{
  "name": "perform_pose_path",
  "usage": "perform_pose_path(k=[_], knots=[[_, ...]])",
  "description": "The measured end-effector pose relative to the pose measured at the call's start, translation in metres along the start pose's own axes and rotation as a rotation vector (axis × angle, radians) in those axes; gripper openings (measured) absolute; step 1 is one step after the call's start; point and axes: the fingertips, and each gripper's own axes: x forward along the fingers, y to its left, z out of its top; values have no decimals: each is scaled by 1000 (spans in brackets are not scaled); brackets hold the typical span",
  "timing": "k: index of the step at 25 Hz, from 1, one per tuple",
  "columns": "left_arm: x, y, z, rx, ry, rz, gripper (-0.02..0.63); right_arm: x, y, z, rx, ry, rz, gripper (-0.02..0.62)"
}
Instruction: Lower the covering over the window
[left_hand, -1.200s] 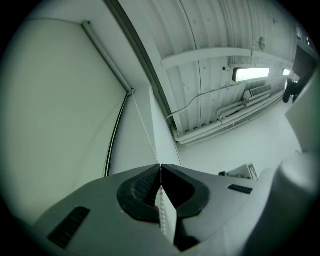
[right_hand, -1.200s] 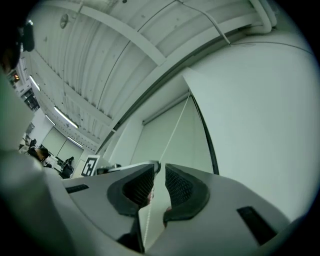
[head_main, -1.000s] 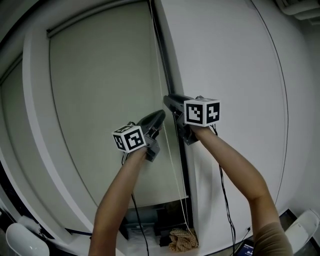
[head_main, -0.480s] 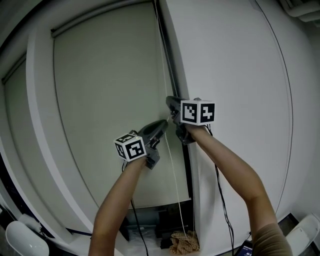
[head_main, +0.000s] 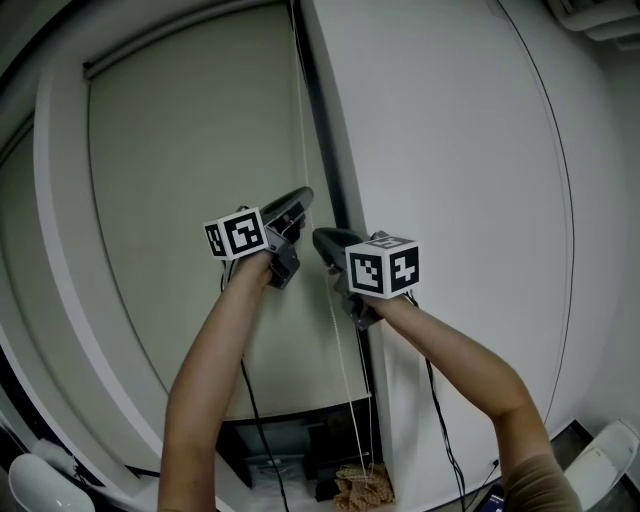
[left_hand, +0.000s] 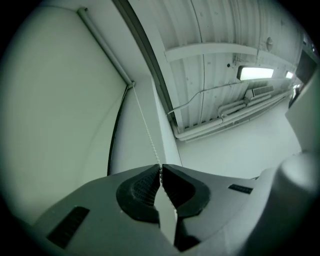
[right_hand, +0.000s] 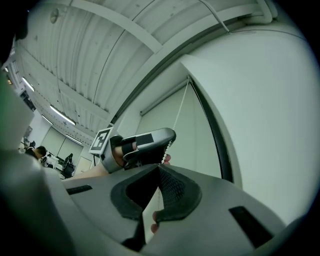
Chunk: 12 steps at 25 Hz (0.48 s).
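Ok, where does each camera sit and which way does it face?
Head view: on the person's head, facing the roller blind; shows both forearms, left hand-held gripper above right hand-held gripper.
Left gripper view: on that hand-held gripper, looks up the bead cord between its jaws, which have just been opening.
Right gripper view: on that hand-held gripper, looks up past jaws shut on the cord; shows the left one.
All three share the cord.
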Motion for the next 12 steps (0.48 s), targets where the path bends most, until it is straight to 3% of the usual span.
perform_pose_path(k=[2, 4, 8, 12], knots=[[-5, -2, 2, -48, -54, -9, 23, -4, -4, 3, -20, -7, 1, 5], [-10, -5, 2, -47, -90, -11, 21, -17, -10, 15, -51, -57, -12, 5], [-17, -17, -14, 30, -54, -12, 21, -22, -24, 48, -34, -127, -25, 17], [-23, -25, -51, 39, -11, -17, 21, 14, -31, 70, 9, -113, 1, 121]])
